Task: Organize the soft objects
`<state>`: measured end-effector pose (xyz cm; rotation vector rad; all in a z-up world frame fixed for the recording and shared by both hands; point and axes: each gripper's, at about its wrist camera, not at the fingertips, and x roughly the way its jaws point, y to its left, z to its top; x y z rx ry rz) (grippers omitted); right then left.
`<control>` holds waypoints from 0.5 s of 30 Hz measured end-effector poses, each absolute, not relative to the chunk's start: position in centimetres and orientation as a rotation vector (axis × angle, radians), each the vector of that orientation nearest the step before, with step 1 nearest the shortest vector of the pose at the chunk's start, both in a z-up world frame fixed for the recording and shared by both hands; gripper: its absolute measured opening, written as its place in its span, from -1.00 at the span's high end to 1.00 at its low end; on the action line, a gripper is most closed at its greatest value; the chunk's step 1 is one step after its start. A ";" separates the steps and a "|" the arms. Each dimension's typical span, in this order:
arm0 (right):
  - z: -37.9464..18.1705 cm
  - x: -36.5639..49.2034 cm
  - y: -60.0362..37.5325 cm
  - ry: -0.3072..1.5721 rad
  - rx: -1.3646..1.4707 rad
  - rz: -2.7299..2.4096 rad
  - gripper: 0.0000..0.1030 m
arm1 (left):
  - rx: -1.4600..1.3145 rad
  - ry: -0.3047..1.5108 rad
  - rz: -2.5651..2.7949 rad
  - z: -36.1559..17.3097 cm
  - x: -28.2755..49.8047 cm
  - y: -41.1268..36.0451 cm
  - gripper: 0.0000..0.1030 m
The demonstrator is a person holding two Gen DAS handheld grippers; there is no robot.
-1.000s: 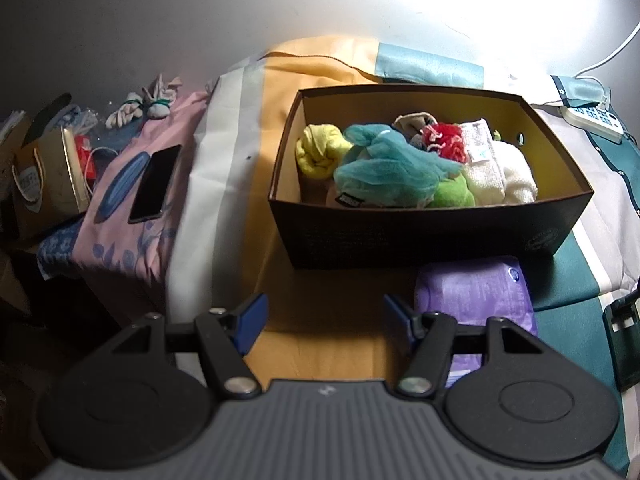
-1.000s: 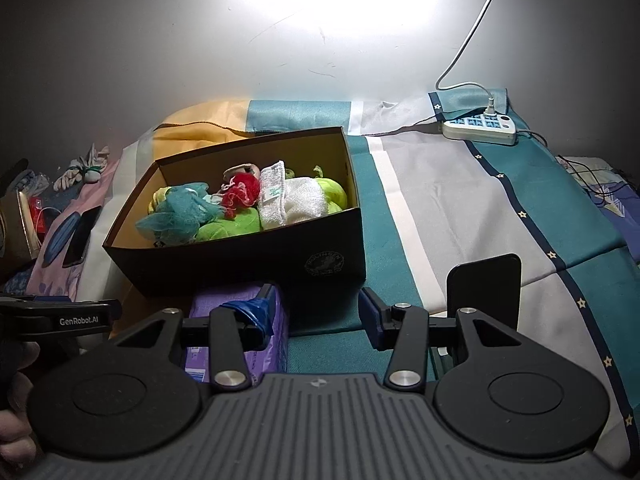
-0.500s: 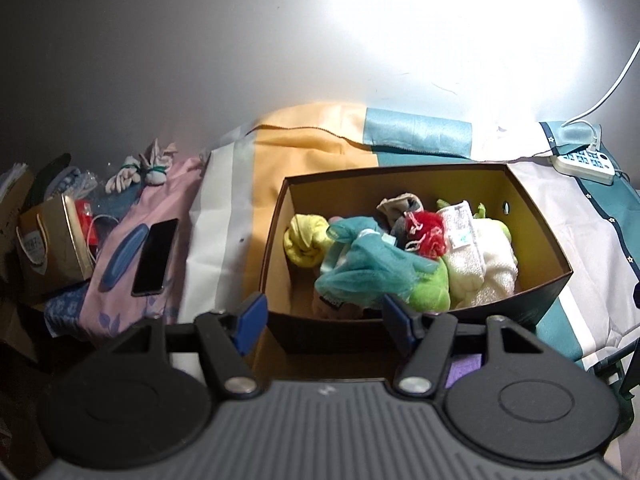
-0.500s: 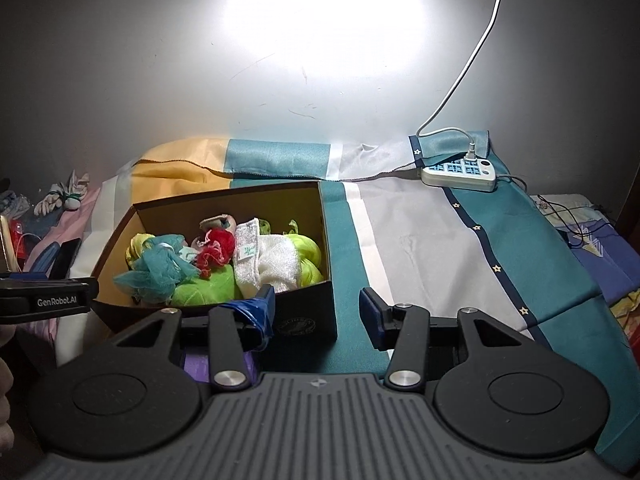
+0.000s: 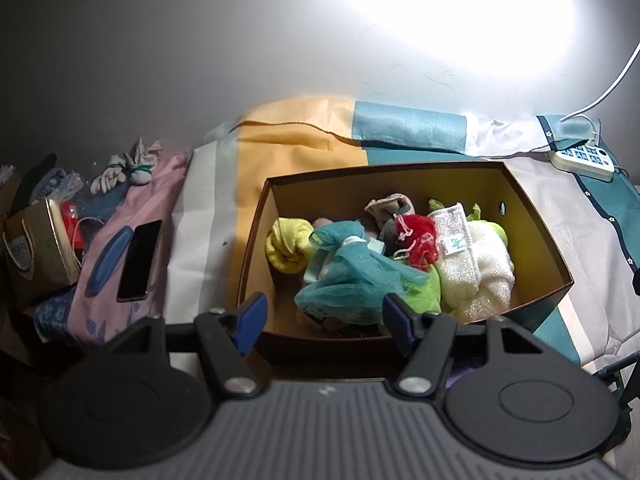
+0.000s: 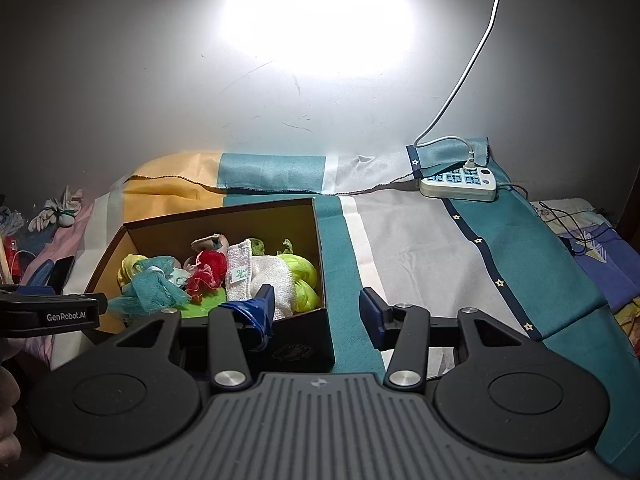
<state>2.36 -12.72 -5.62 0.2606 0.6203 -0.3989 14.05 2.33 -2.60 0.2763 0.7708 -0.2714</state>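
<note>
Gripper hides the box's (image 5: pixel 536 240) near wall and purple pack.

Soft items (image 5: pixel 360 272) fill the box (image 5: pixel 536 216); phone (image 5: pixel 139 260) lies left of it.

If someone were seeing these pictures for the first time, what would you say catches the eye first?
A brown box in the middle of the striped bedspread, heaped with bright soft things: a teal mesh puff, a red puff and a white towel. Above it, a harsh glare lights the wall.
</note>
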 end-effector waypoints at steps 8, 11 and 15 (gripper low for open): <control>-6.4 3.7 -13.0 0.635 0.280 -0.387 0.40 | 0.266 0.807 -0.277 -3.8 15.8 2.0 -0.26; -6.8 4.2 -12.8 0.650 0.273 -0.380 0.40 | 0.259 0.818 -0.275 -4.2 16.2 2.2 -0.26; -7.0 4.7 -12.8 0.665 0.265 -0.369 0.40 | 0.253 0.832 -0.271 -4.6 16.6 2.3 -0.26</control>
